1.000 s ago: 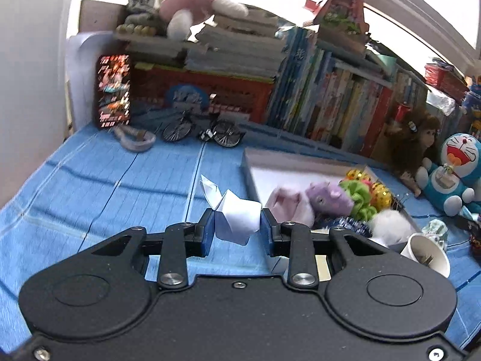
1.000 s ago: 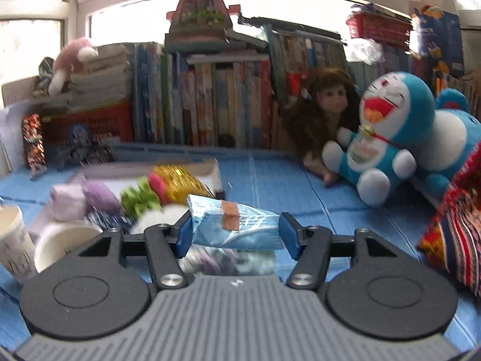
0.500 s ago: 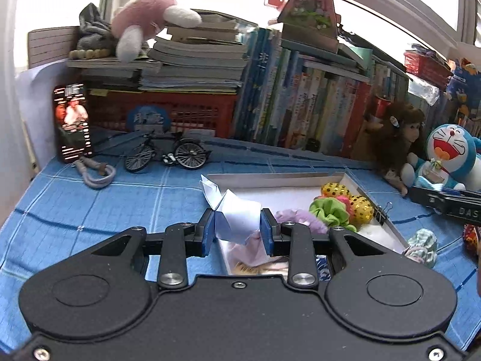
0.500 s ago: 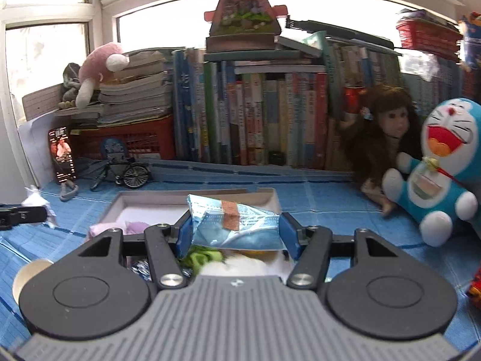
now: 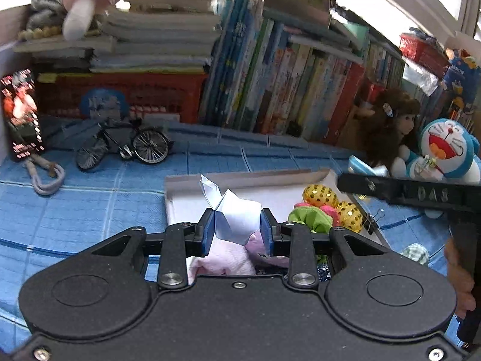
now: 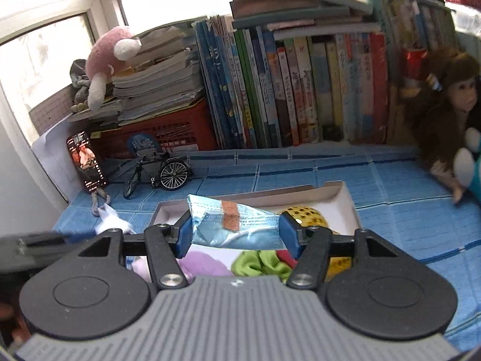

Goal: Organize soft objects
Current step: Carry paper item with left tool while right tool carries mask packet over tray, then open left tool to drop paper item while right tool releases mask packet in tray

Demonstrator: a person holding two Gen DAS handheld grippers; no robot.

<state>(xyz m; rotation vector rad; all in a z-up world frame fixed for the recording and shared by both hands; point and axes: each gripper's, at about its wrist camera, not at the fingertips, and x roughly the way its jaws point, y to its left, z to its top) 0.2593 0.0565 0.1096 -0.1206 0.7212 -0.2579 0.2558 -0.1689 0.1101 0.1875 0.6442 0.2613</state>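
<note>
left gripper point(image 5: 237, 228) pinching a white folded paper point(image 5: 237, 216), right gripper point(image 6: 236, 234) pinching a blue face mask point(image 6: 234, 222), both above the white box point(image 6: 342, 194) (likely for dropping in).

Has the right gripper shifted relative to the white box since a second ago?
Yes. The right gripper, shut on the blue mask, has swung left: the white box now lies straight ahead, and the doll sits at the right edge.

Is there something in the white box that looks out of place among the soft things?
Yes. The gold balls with dark dots at the right side of the white box look shiny and hard, unlike the green scrunchie beside them. A black binder clip is also clipped on the box's right wall.
</note>
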